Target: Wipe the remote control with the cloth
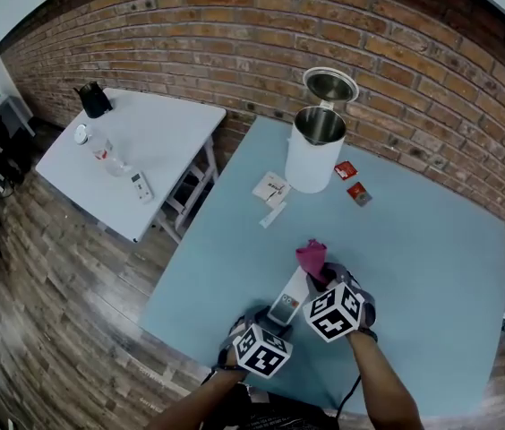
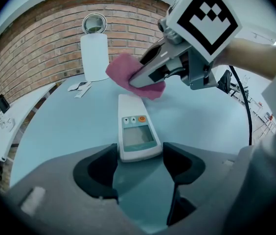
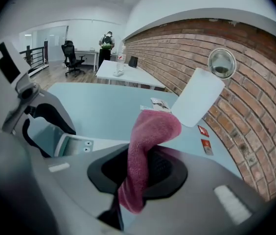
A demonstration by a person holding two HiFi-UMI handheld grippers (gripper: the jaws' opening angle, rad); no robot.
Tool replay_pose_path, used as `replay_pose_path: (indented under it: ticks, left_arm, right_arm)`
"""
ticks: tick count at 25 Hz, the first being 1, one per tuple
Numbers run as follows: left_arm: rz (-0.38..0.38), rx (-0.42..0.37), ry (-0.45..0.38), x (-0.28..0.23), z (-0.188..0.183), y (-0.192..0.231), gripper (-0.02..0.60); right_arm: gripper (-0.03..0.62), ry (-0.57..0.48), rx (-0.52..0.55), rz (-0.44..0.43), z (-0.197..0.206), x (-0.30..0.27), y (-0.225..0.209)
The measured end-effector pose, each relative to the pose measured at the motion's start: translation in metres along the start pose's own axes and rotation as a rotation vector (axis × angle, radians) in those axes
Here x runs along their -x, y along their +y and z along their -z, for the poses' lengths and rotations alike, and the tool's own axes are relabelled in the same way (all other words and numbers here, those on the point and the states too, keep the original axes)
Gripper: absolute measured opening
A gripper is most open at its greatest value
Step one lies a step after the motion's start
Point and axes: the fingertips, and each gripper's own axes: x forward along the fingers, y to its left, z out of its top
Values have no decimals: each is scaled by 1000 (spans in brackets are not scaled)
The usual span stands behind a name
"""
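Note:
A white remote control (image 1: 287,304) with a small screen lies on the blue table (image 1: 432,258) near its front edge. My left gripper (image 1: 275,321) is shut on its near end; in the left gripper view the remote control (image 2: 134,126) sits between the two dark jaws of the left gripper (image 2: 140,158). My right gripper (image 1: 320,278) is shut on a pink cloth (image 1: 311,254), which hangs just over the remote's far end. In the right gripper view the cloth (image 3: 152,129) droops out of the right gripper (image 3: 140,168), with the remote (image 3: 77,145) to its left.
A tall white canister (image 1: 313,150) with an open lid stands at the table's far side. Two red packets (image 1: 353,183) and a folded paper (image 1: 272,188) lie near it. A white side table (image 1: 158,137) with small items stands to the left, against a brick wall.

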Motion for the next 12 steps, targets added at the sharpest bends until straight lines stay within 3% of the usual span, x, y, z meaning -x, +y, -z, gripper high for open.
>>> replay_pose_path:
  ticks: [3, 12]
  left_arm:
    - [6, 1, 3, 0, 0, -1, 277]
    - [21, -3, 2, 1, 1, 0, 268]
  right_arm:
    - [75, 21, 41, -21, 1, -14, 5]
    - [75, 32, 57, -145, -1, -13, 25]
